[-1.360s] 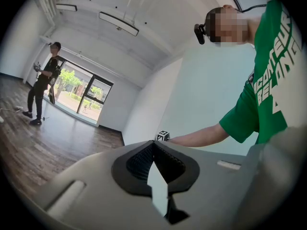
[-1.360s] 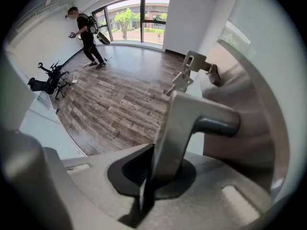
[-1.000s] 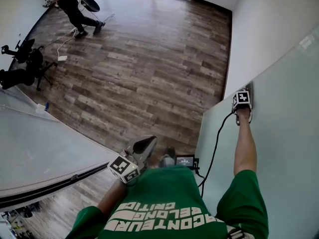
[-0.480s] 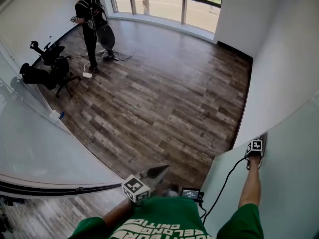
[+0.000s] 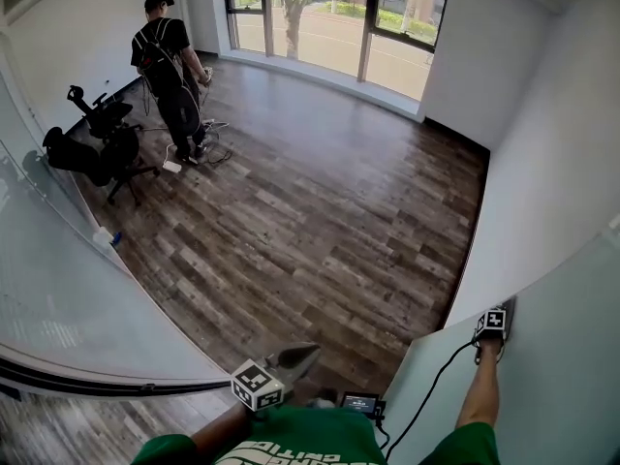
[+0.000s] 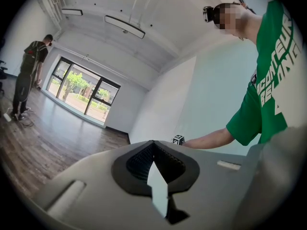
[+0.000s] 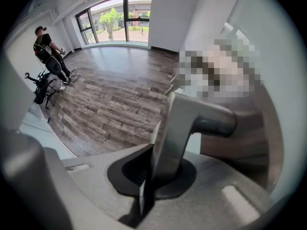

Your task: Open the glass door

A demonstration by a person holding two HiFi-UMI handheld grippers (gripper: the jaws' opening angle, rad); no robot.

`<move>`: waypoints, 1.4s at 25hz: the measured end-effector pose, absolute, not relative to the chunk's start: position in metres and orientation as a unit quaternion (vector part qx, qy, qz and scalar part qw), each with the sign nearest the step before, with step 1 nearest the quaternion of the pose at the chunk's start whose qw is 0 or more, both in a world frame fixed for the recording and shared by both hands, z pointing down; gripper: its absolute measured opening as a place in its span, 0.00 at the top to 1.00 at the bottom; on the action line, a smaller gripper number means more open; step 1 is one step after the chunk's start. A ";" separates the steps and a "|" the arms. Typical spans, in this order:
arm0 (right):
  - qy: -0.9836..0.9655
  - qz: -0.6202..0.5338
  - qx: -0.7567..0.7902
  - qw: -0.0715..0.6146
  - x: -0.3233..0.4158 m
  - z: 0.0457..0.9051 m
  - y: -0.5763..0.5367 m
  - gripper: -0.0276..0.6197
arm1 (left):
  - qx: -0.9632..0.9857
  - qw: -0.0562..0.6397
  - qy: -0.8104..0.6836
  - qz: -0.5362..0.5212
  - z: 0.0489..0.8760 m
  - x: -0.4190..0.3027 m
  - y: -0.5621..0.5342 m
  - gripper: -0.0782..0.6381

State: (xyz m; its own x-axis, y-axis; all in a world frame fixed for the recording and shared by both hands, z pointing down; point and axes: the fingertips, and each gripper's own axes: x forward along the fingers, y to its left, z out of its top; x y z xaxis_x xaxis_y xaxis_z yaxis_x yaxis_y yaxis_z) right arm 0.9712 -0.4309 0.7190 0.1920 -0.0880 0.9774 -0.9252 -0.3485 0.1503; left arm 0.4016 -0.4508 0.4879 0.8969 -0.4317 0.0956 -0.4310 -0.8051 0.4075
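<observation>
Right gripper (image 7: 152, 150) jaws pinch the door handle (image 7: 192, 121); hold that clamp firm and swing the glass door (image 5: 567, 356) along its arc; left gripper (image 6: 153, 143) jaws pressed together, empty

Open floor (image 5: 320, 221) ahead between left glass panel (image 5: 68, 298) and right glass door (image 5: 562, 356)

My head view looks steeply down over the floor (image 5: 320, 211) toward the windows (image 5: 392, 42), left gripper view faces level across the room, right gripper view sits close on the handle (image 7: 187, 123); all share floor and windows.
</observation>
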 end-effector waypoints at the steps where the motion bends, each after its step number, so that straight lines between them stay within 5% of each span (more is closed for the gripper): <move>1: -0.387 0.499 0.651 0.421 0.973 0.719 -0.431 0.97 | 0.951 0.214 -0.225 -0.001 0.488 0.402 -0.453 0.87; 6: -0.382 0.470 0.667 0.435 0.985 0.715 -0.432 0.95 | 0.951 0.214 -0.225 -0.007 0.488 0.399 -0.461 0.87; 12: -0.361 0.394 0.682 0.499 0.984 0.679 -0.430 0.78 | 0.950 0.211 -0.229 -0.017 0.486 0.383 -0.471 0.87; 20: -0.364 0.218 0.738 0.525 0.963 0.604 -0.437 0.73 | 0.949 0.204 -0.237 -0.028 0.480 0.347 -0.483 0.87; 25: -0.445 0.061 0.810 0.378 0.865 0.503 -0.451 0.75 | 0.947 0.199 -0.249 -0.037 0.474 0.315 -0.490 0.87; 28: -0.528 -0.030 0.810 0.254 0.792 0.451 -0.453 0.97 | 0.944 0.199 -0.258 -0.042 0.474 0.297 -0.491 0.87; 35: -0.685 -0.070 0.721 0.080 0.627 0.396 -0.428 0.97 | 0.946 0.193 -0.253 -0.056 0.469 0.270 -0.479 0.87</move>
